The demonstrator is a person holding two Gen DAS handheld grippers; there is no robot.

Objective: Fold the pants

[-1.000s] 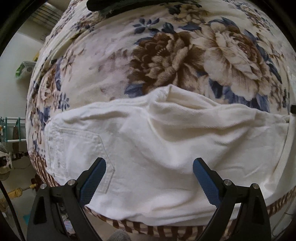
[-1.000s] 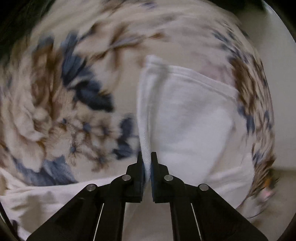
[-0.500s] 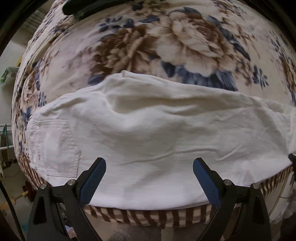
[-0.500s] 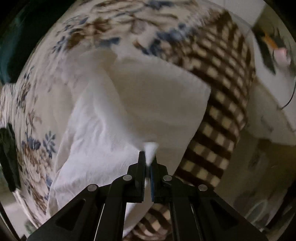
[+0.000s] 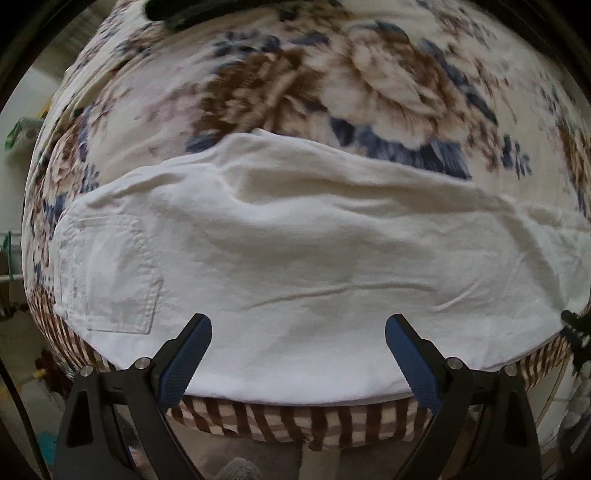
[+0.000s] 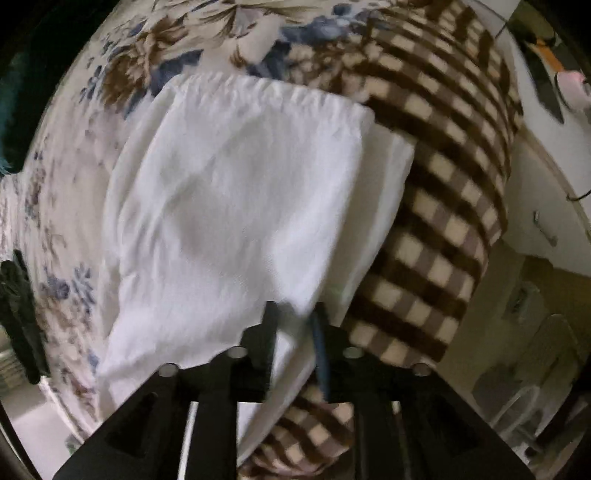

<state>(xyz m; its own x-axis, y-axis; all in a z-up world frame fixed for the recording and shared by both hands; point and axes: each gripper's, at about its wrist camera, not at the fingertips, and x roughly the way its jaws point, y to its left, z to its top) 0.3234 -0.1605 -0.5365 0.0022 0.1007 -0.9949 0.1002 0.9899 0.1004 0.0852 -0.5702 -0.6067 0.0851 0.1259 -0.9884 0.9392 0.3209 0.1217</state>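
Observation:
White pants lie folded lengthwise across a floral blanket, back pocket at the left. My left gripper hangs open above their near edge, blue pads wide apart and nothing between them. In the right wrist view the pants' leg end lies doubled over near the bed's checked edge. My right gripper is over that end with its jaws opening; a corner of white cloth still sits between the fingers, and the pads no longer press on it.
The bed's brown checked side drops off just below the pants. A dark object lies at the far edge of the blanket. White cabinets and floor clutter stand beyond the bed in the right wrist view.
My right gripper swung across with the leg end pinched, laid it over the pants near the checked edge, and its jaws have parted. The left view shifted slightly sideways; its jaws stayed wide.

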